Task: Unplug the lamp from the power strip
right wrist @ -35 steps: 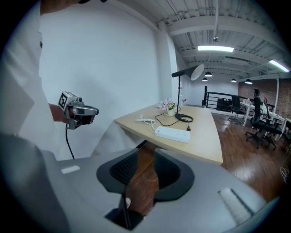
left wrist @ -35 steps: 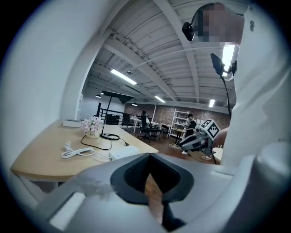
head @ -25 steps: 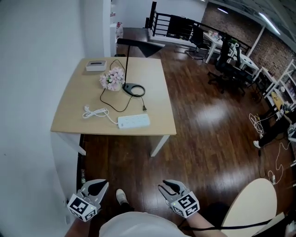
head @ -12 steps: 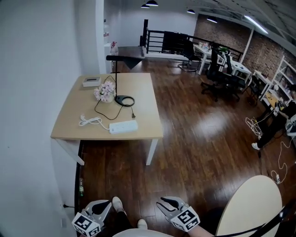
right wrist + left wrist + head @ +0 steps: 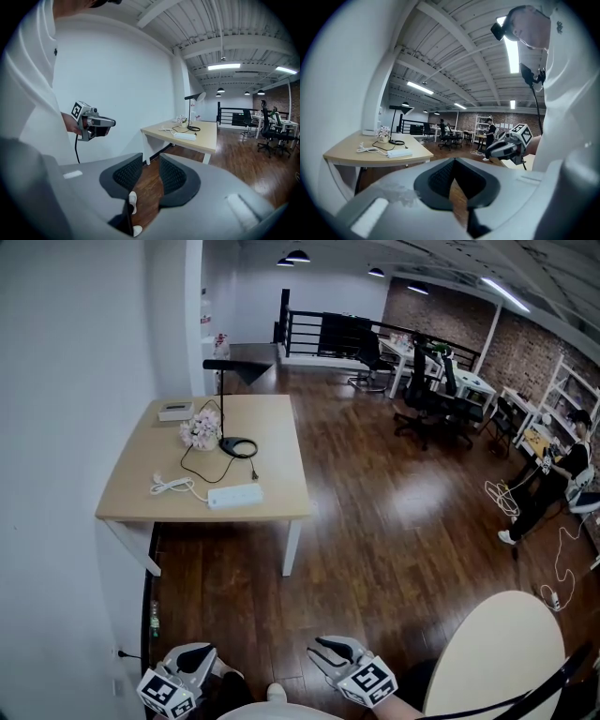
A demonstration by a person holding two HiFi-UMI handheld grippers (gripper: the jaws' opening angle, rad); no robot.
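**Well clear of the table: the doubt is the plug**

Both grippers hang at the bottom of the head view, well apart from the table [image 5: 281, 460] in the upper left. The left gripper [image 5: 195, 653] has its jaws meeting at the tips on nothing; the right gripper [image 5: 323, 650] has its jaws a little apart, empty. The power strip [image 5: 234, 495] lies near the table's front edge, and the lamp [image 5: 224, 399] plug [image 5: 254, 474] seems to lie loose just beside it, though too small to be sure. If it is in fact seated, the job is undone, and tugging the cord rather than the plug could drag the strip over the edge or tip the lamp
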